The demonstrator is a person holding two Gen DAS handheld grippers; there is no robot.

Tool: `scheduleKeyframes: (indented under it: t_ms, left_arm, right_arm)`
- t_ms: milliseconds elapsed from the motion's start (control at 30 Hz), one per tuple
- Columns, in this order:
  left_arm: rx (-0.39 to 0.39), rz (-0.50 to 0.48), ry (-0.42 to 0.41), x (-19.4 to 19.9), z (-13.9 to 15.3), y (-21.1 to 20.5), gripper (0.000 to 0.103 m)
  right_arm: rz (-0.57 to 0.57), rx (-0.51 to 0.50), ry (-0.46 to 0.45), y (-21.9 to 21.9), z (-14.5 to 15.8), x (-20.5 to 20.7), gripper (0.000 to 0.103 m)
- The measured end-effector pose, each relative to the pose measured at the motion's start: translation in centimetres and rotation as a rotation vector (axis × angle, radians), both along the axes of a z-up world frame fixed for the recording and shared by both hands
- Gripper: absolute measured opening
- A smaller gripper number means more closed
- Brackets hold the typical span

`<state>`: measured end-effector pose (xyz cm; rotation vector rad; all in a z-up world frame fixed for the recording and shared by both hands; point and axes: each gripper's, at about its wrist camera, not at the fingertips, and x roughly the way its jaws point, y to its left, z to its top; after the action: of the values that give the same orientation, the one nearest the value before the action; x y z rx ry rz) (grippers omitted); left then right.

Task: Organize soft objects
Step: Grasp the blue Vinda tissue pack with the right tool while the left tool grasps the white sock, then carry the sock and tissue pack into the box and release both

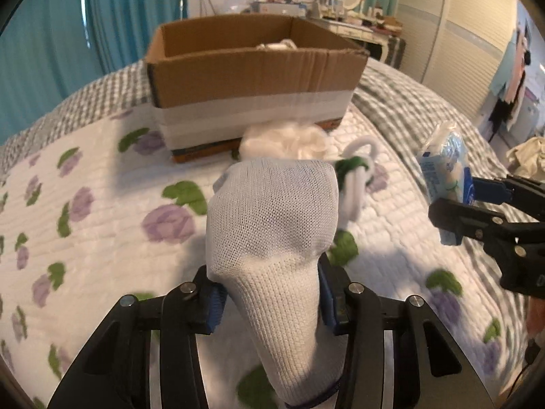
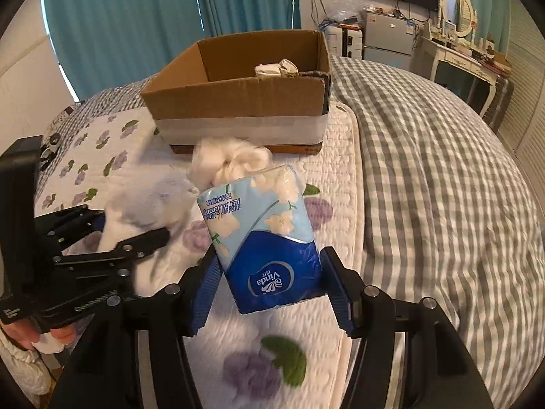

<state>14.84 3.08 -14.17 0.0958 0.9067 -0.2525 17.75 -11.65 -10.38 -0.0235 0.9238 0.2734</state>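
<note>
Bedroom scene: a quilt (image 1: 102, 177) printed with purple flowers covers the bed, with teal curtains (image 2: 122, 24) behind. Our left gripper (image 1: 270, 301) clamps a white sock (image 1: 272, 231), which stands up between the fingers and hides much of what lies ahead. Our right gripper (image 2: 269, 284) grips a tissue pack (image 2: 264, 235) by its blue lower end — the pale end rises beyond the fingertips. Past both sets of fingers sits an open box (image 2: 238, 99), something white showing over its rim. Just before the box lies a white fluffy wad (image 1: 282, 139); beside the sock tip, a green-and-white cord (image 1: 357, 170).
</note>
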Motion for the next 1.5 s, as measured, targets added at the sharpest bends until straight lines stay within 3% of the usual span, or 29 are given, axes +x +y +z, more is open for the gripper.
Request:
scheduleKeyframes:
  t_ms: [267,467,767,967,1133,1333,1500]
  left_arm:
    - [-0.026,0.016,-0.081,-4.9,5.1,2.3,0.044]
    - [-0.043,0.015,-0.182,-7.7,9.8,3.4,0.044]
    - [-0.085,0.012,-0.334,-8.6,16.6,4.8,0.044]
    - [-0.106,0.011,-0.402,-5.9,19.7,5.1,0.044]
    - [-0.126,0.027,-0.414,-1.4,20.7,5.3,0.044]
    - [-0.111,0.038,-0.391,6.1,19.6,4.5,0.044]
    - [-0.108,0.030,-0.309,12.0,16.4,3.4,0.044]
  right_arm:
    - [-0.019,-0.008,-0.064,1.3,4.2,-5.5,0.058]
    - [-0.006,0.017,-0.151,2.5,9.1,-9.2,0.058]
    - [0.005,-0.004,-0.266,4.4,16.4,-9.8,0.058]
    - [0.016,-0.003,-0.342,5.4,21.2,-7.0,0.058]
    - [0.019,-0.003,-0.373,6.1,23.4,-2.0,0.058]
    - [0.025,0.012,-0.350,6.7,22.6,6.2,0.058]
    - [0.015,0.030,-0.297,6.4,19.3,13.4,0.058]
